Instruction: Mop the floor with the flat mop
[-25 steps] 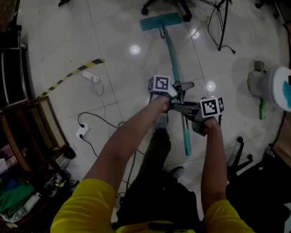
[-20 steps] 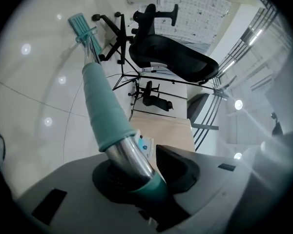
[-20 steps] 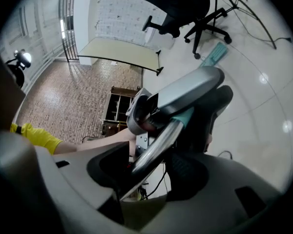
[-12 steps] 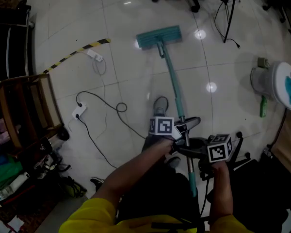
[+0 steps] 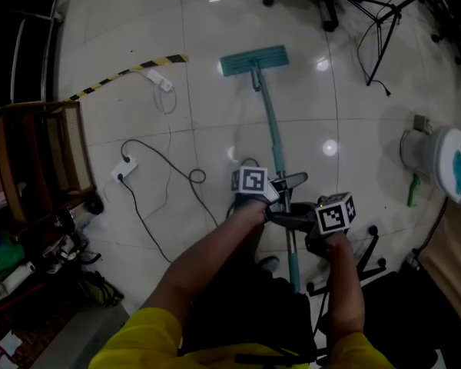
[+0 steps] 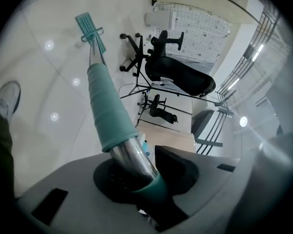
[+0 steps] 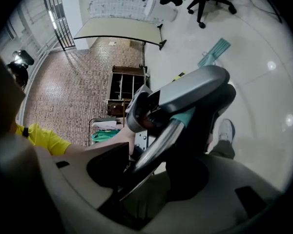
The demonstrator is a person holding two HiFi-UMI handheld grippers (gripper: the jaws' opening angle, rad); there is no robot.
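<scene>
The left gripper (image 6: pixel 136 169) and right gripper (image 7: pixel 149 157) both clench fingers on the mop handle (image 5: pixel 267 114) (gripped stretch hidden overhead).

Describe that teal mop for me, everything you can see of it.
The flat mop has a rectangular teal head lying flat on the pale tiled floor and a long slim handle, teal-sleeved with a bare shiny metal stretch. It slants back toward the person. The left gripper and right gripper are both shut on the handle, close together.
</scene>
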